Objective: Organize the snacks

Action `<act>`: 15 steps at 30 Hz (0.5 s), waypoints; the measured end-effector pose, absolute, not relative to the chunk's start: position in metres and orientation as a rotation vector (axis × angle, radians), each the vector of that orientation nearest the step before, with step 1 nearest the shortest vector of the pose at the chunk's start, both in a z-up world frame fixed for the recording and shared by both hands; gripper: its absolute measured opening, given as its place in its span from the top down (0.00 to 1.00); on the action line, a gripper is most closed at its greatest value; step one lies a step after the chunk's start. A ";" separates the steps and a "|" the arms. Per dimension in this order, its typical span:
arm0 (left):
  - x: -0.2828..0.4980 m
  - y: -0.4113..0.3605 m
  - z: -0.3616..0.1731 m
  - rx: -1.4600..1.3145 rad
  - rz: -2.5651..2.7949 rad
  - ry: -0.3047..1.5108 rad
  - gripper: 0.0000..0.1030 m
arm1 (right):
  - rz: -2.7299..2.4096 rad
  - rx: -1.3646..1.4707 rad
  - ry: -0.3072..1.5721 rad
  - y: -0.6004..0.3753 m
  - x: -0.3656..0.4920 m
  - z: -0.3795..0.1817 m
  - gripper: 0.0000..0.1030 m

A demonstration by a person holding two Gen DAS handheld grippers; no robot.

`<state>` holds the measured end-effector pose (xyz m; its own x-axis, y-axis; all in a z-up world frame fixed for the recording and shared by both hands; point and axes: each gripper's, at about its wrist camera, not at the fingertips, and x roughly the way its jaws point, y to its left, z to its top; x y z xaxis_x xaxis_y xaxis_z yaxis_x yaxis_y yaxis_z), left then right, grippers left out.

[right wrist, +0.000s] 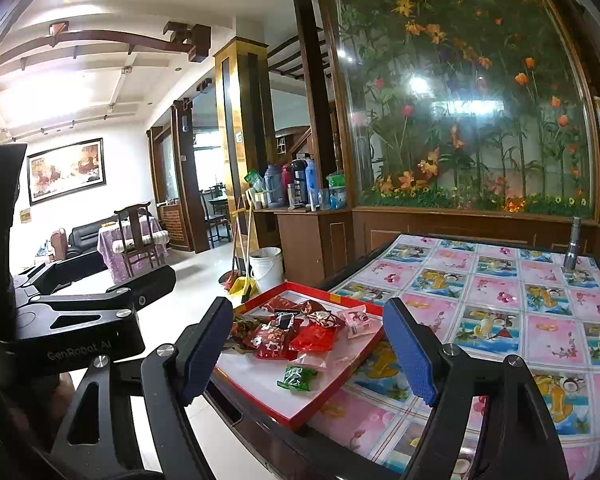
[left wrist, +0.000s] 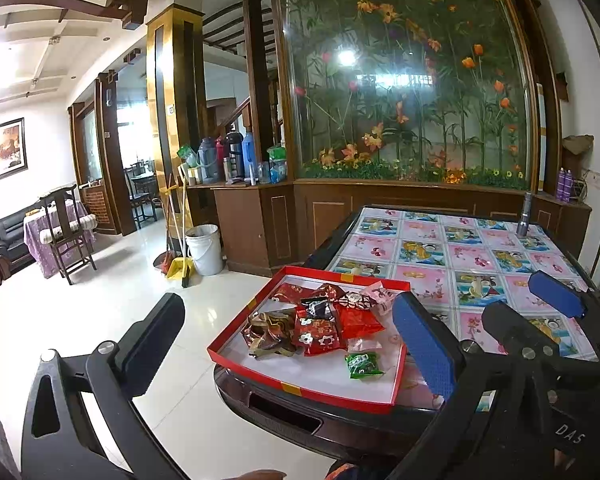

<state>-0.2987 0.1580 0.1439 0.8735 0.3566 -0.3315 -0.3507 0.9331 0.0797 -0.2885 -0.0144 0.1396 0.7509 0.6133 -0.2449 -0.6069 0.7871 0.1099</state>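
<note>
Right wrist view: the right gripper [right wrist: 306,354] hangs wide open and empty above the near corner of the surface [right wrist: 496,300]. Left gripper [left wrist: 288,342] gapes wide too, holding nothing. Between them lies the red tray [right wrist: 332,396], its long axis running away toward the far left. A green packet [right wrist: 297,378] sits nearest, apart from the heap of red snacks [right wrist: 300,330], perhaps a dozen. Farther off stands a metal cylinder [right wrist: 572,248].

Bright daylight — ceiling blown out, glare on glass [left wrist: 404,76], fisheye-bent edges.

snacks [left wrist: 320,324] in tray [left wrist: 236,364], tray on table [left wrist: 480,256]
</note>
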 end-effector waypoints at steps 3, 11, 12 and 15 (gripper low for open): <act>-0.300 0.159 0.144 0.015 0.369 0.355 0.00 | 0.668 0.026 0.280 -0.014 -0.288 0.138 0.23; -0.300 0.161 0.144 0.016 0.368 0.355 0.00 | 0.672 0.018 0.279 -0.013 -0.286 0.136 0.23; -0.300 0.161 0.144 0.016 0.367 0.357 0.00 | 0.672 0.018 0.280 -0.013 -0.286 0.136 0.23; -0.300 0.162 0.144 0.016 0.361 0.359 0.00 | 0.672 0.019 0.279 -0.012 -0.286 0.136 0.23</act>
